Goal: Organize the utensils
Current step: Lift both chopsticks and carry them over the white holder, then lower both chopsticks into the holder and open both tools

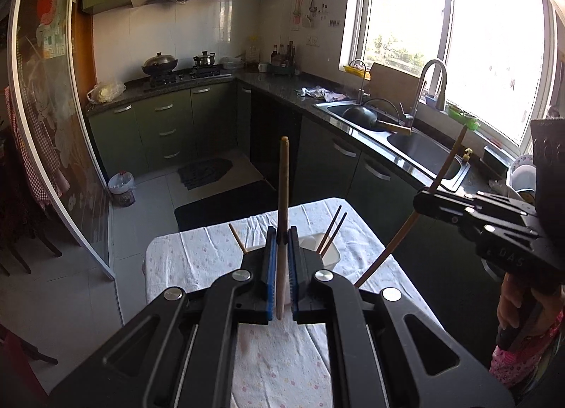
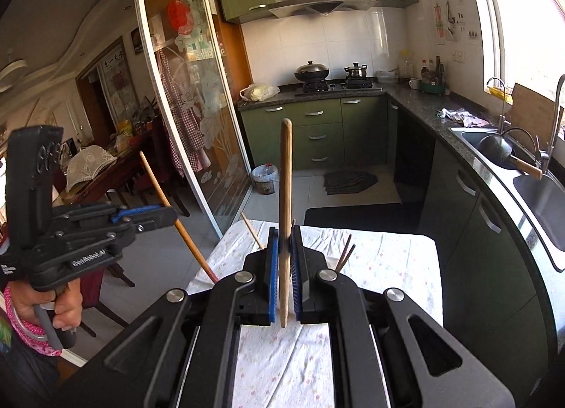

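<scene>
My left gripper (image 1: 281, 237) is shut on a wooden chopstick (image 1: 283, 196) that stands upright between its blue pads. My right gripper (image 2: 284, 235) is shut on another wooden chopstick (image 2: 285, 196), also upright. Each gripper shows in the other's view: the right one (image 1: 422, 198) at the right edge with its chopstick (image 1: 416, 210) slanting, the left one (image 2: 169, 215) at the left with its chopstick (image 2: 169, 203). A white holder (image 1: 326, 249) on the cloth-covered table (image 1: 197, 259) holds two dark chopsticks (image 1: 332, 231) and a lighter one (image 1: 237, 238), mostly hidden behind my fingers.
The table (image 2: 388, 259) carries a white floral cloth. A green kitchen counter with a steel sink (image 1: 420, 150) and tap runs along the right. A stove with a wok (image 2: 312, 72) is at the back. A glass sliding door (image 2: 183, 108) stands left. A bin (image 1: 122, 187) sits on the floor.
</scene>
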{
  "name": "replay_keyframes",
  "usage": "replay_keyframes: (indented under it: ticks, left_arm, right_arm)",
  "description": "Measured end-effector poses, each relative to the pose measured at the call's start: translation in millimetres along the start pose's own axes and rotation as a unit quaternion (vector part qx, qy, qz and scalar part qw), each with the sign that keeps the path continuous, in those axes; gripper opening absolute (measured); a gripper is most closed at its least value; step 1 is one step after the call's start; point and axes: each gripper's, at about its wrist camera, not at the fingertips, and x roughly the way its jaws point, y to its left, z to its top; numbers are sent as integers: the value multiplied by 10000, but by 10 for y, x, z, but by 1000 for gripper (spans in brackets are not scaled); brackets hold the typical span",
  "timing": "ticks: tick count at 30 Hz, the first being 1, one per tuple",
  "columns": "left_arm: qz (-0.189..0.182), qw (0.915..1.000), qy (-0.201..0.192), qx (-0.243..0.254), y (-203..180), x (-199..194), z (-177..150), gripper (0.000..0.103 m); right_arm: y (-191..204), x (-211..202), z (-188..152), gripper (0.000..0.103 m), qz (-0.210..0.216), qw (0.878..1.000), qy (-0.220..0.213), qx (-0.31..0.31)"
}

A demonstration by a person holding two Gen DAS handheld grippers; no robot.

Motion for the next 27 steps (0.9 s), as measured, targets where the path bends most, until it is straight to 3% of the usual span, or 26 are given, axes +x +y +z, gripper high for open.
replay_keyframes:
  ticks: [5,9,16,22,23,27]
  left_arm:
    - [62,9993,-375,-28,6,17,324,6]
    - [176,9987,-467,-50,43,273,407,6]
    - [165,9995,182,-191,124,1013,158,6]
    - [132,9973,700,-182,152,1376,-143,7]
    - [140,9971,738,-155,147,1393,-190,9]
    - [144,9983,545,-121,130,1295,-337,37]
  right_arm:
    - [-92,199,241,8,-124,9998,-81,147]
    - [-163,340,293,8,-131,9996,-63,261]
    - [-294,494,339,8,-232,9991,-148,314]
    - [-395,604,348,8,-311,9987,-208,356]
    - [-417,647,339,8,-324,9986,-192,365]
    - [-465,838,275,8,-326,9984,-94,441]
